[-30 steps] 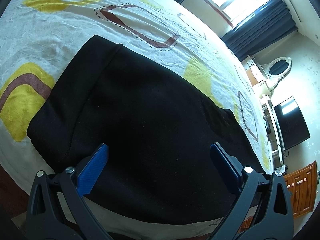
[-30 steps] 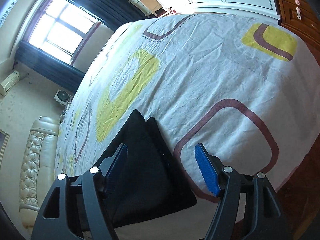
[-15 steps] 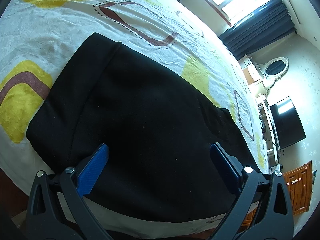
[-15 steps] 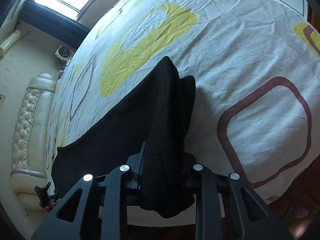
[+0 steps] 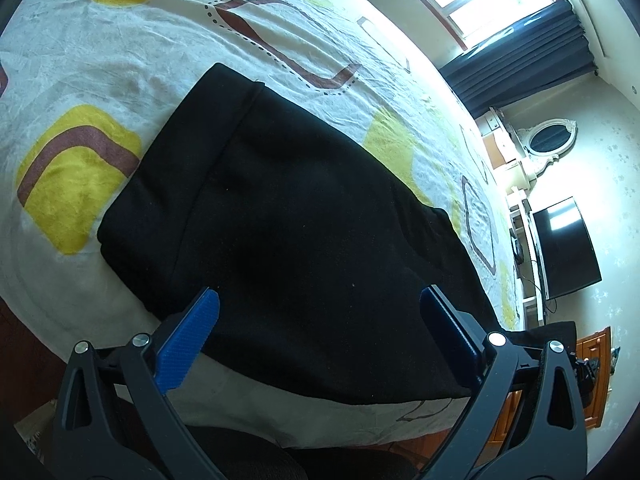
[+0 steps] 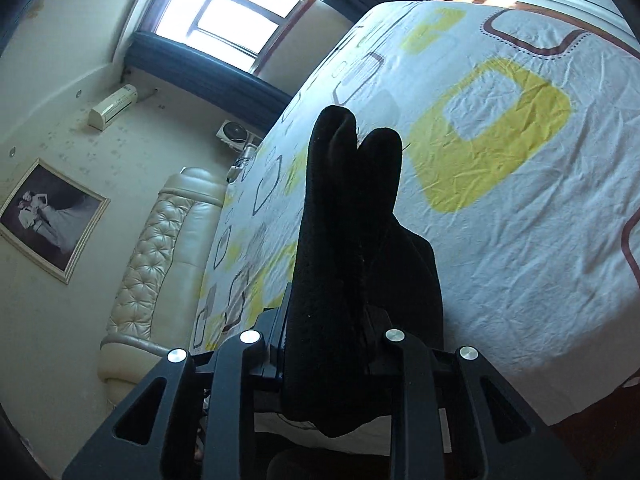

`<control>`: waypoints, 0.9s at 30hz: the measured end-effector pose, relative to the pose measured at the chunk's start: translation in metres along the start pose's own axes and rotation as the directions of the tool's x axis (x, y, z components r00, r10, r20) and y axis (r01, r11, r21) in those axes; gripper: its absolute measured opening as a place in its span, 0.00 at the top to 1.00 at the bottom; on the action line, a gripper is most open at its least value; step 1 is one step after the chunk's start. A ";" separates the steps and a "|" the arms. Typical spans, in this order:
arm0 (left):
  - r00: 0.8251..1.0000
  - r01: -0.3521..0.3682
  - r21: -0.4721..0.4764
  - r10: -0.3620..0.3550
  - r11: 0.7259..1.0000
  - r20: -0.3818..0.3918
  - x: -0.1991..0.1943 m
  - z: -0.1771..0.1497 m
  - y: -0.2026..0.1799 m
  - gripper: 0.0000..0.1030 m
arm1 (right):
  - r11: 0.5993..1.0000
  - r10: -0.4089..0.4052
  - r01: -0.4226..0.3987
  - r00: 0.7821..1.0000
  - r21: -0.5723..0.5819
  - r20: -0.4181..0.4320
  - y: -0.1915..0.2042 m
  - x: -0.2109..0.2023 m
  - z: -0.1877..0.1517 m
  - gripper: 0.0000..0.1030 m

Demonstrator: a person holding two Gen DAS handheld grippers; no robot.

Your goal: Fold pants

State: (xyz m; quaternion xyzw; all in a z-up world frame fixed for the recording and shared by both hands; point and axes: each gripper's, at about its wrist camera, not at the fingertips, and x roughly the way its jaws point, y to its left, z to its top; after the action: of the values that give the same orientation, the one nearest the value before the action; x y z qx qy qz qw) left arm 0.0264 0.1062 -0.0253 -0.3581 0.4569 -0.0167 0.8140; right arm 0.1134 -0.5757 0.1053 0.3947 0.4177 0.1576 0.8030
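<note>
Black pants (image 5: 304, 224) lie flat on the bed, waistband end at the far left. My left gripper (image 5: 316, 332) is open and hovers just above the near part of the pants, its blue pads (image 5: 188, 336) wide apart. My right gripper (image 6: 326, 344) is shut on the leg end of the pants (image 6: 352, 240) and holds it lifted off the bed, the two cuffs sticking up past the jaws. The lifted end also shows at the right edge of the left wrist view (image 5: 556, 332).
The bed sheet (image 5: 100, 60) is white with yellow and brown shapes. The bed's near edge and wooden floor (image 5: 24, 352) lie below. A padded headboard (image 6: 160, 264), window (image 6: 228, 12), television (image 5: 568, 248) and wooden cabinet (image 5: 596, 384) surround the bed.
My right gripper closed on the leg end of the pants and lifted it up off the bed. My left gripper stayed open and drew back slightly over the pants.
</note>
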 end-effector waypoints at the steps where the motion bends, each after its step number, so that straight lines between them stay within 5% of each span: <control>1: 1.000 -0.002 -0.007 0.002 1.000 -0.004 -0.002 -0.001 0.000 0.03 | 1.000 -0.006 0.005 1.000 -0.025 -0.009 0.015 0.006 -0.004 0.76; 9: 0.999 0.024 -0.066 -0.026 0.998 -0.020 -0.003 0.000 0.004 0.03 | 0.964 -0.172 0.148 0.981 -0.223 -0.095 0.108 0.097 -0.053 0.76; 14: 1.000 0.003 -0.027 -0.004 1.000 -0.013 -0.002 -0.001 -0.003 0.03 | 0.879 -0.354 0.293 0.929 -0.377 -0.103 0.138 0.170 -0.097 0.76; 22: 0.999 0.011 -0.022 -0.012 1.000 -0.034 0.005 -0.004 -0.006 0.03 | 0.773 -0.527 0.410 0.839 -0.484 -0.131 0.140 0.261 -0.158 0.76; 27: 0.999 0.021 -0.021 -0.021 1.000 -0.038 0.007 -0.002 -0.008 0.03 | 0.729 -0.566 0.430 0.817 -0.533 -0.114 0.148 0.280 -0.182 0.75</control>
State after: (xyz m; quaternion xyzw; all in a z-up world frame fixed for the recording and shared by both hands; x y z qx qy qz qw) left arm 0.0315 0.0970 -0.0266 -0.3707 0.4688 -0.0275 0.8013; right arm 0.1483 -0.2261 0.0035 0.0280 0.5606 0.0853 0.8232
